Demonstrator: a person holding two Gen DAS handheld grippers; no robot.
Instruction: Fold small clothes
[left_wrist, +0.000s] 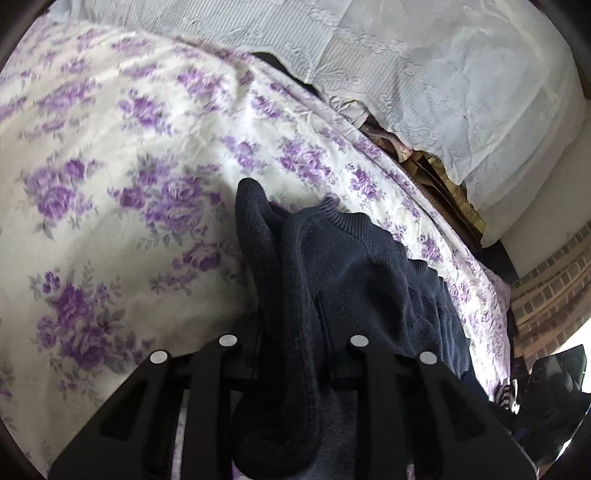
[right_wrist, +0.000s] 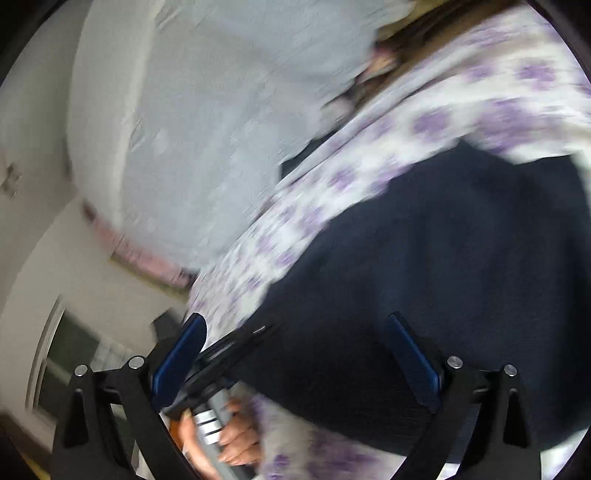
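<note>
Left wrist view has my left gripper (left_wrist: 291, 332) pinched on a bunched fold of the navy knit garment (left_wrist: 369, 280) lying on the floral bedspread (left_wrist: 110, 184), so I'd bring my wide-open right gripper (right_wrist: 299, 354) onto an edge and pull gently taut.

Dark navy ribbed knit garment (left_wrist: 332, 266), matt floral cotton bedsheet (left_wrist: 110, 147)

Navy sweater (left_wrist: 332, 266) on floral bedspread (left_wrist: 110, 166)
</note>
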